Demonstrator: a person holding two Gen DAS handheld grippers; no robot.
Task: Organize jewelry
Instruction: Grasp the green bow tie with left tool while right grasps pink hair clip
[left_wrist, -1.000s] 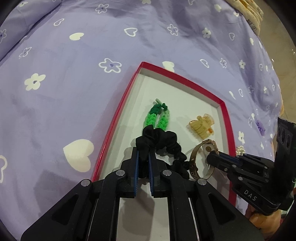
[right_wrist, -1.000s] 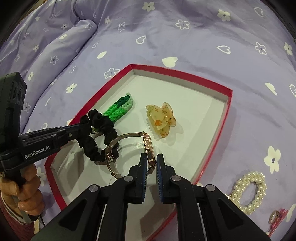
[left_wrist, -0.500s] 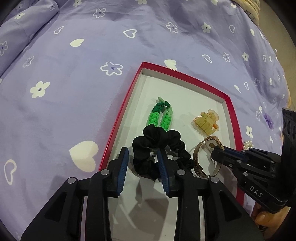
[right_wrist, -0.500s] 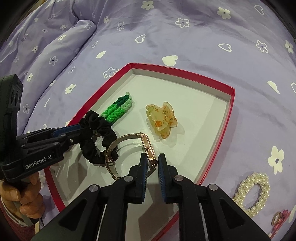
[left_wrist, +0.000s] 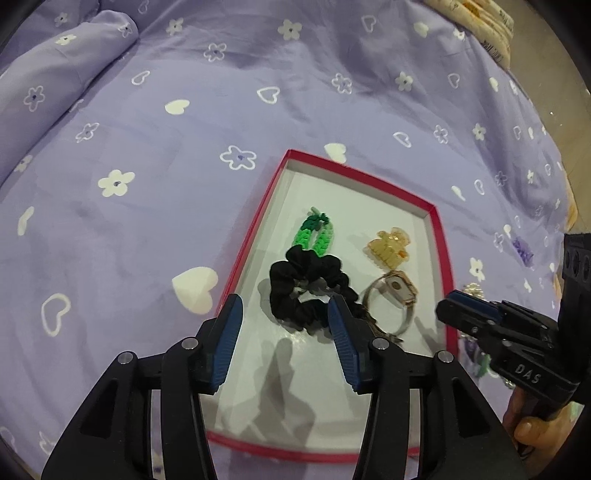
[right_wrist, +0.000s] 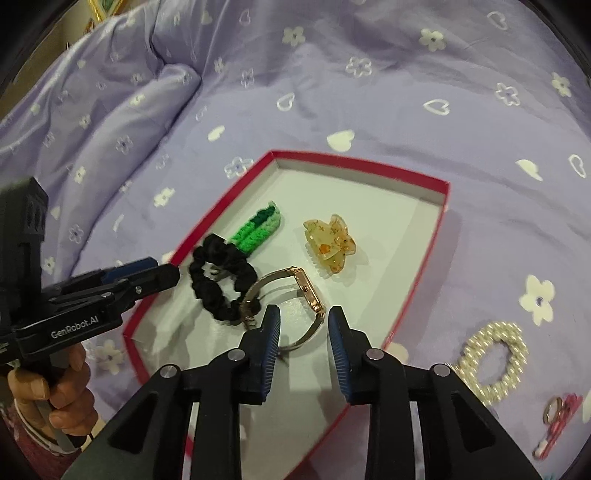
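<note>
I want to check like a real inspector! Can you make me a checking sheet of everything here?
Surface: purple bedspread with hearts and flowers.
Job's things: red box holds scrunchie, green band, clip, watch.
Clutter: pearl band and small trinkets lie outside the box.
Tongs: left tongs and right tongs opening, pressing on nothing.
Cables: nothing seen.
Surroundings: pillow beside the box; hand holds left handle.

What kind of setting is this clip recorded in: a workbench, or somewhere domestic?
Domestic, most likely a bedroom: the red-rimmed tray sits on a soft, creased lilac bedsheet printed with hearts and flowers, with what looks like a matching pillow at the left. No table shows.
</note>
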